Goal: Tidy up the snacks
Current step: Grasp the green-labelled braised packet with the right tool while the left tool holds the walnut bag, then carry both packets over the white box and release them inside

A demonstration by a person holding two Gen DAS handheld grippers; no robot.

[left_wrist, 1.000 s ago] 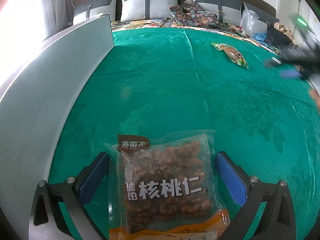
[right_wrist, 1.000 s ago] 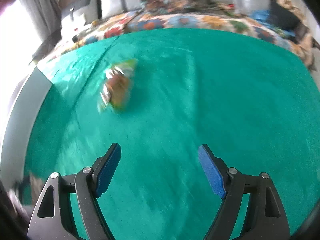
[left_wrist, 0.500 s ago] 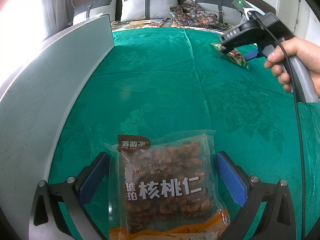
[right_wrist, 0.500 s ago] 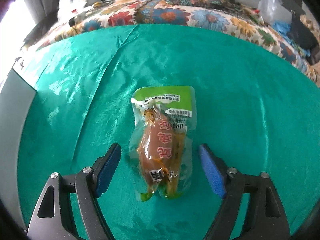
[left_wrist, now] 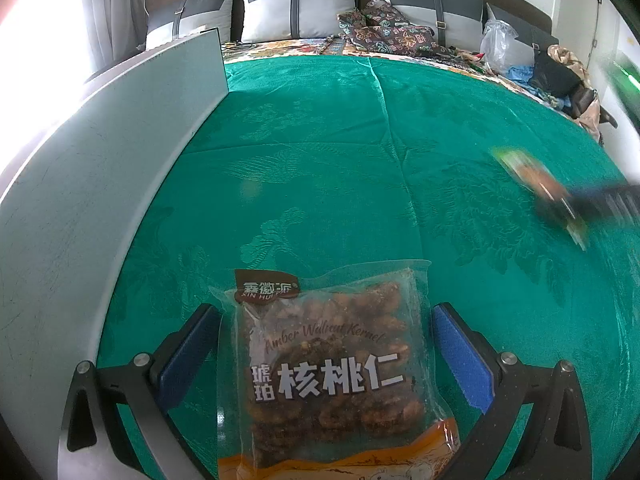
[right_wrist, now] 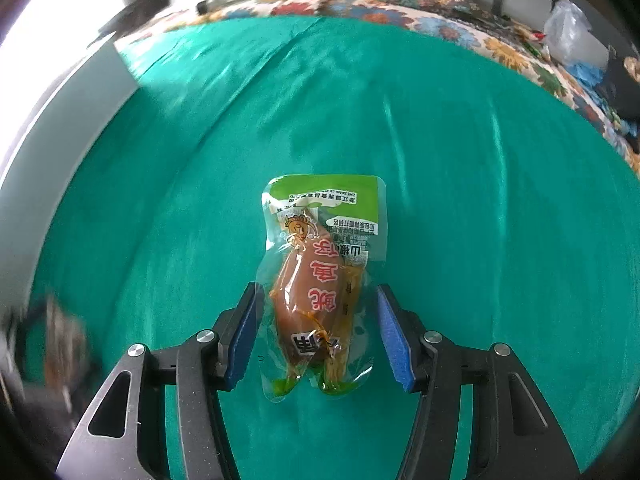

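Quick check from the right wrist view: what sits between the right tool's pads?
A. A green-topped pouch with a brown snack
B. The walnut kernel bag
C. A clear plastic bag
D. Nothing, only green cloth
A: the green-topped pouch lies on the green cloth between the right tool's blue pads, which are closing on it; the walnut bag is at the left tool.

The left claw is being held with its blue pads spread to either side of a clear walnut packet, which is lying on the green bedspread. At the right edge, a blurred green-topped snack pouch is being gripped by a dark, blurred tool. A grey panel is standing along the left.
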